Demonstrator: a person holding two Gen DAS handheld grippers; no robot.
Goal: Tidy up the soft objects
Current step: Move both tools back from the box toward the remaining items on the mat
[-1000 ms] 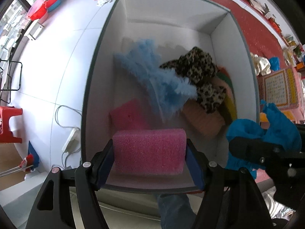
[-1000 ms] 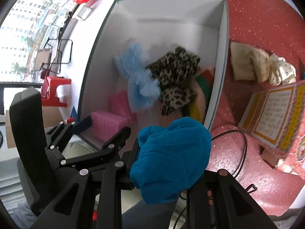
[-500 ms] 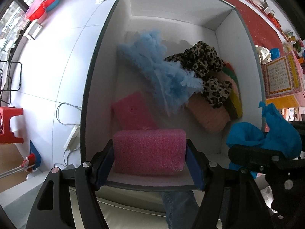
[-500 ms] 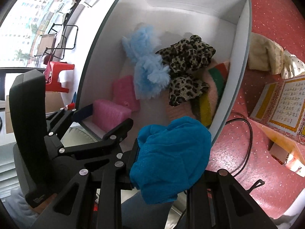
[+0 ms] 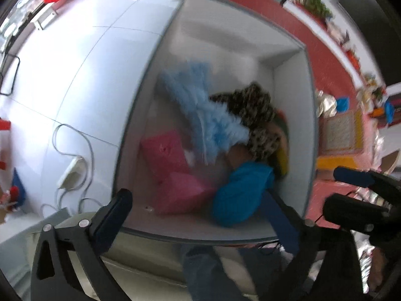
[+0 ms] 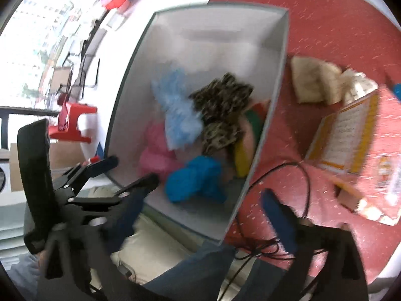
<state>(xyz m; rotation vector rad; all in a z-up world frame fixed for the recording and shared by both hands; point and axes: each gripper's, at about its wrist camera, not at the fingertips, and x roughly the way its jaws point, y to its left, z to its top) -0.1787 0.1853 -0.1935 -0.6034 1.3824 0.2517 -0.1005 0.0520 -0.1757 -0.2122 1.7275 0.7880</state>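
**Both grabbers let go over the box**

The left grabber [image 5: 200,208] is opening wide, with nothing in it. The pink sponge [image 5: 183,193] lies in the white box [image 5: 293,115], near the front wall. The right grabber [image 6: 213,193] is opening wide too, and it is empty. The blue cloth [image 6: 195,180] sits in the box, touching the sponge.

Both wrist views steeply downward, close above, sharing the white box [image 5: 293,135] [image 6: 273,115] interior
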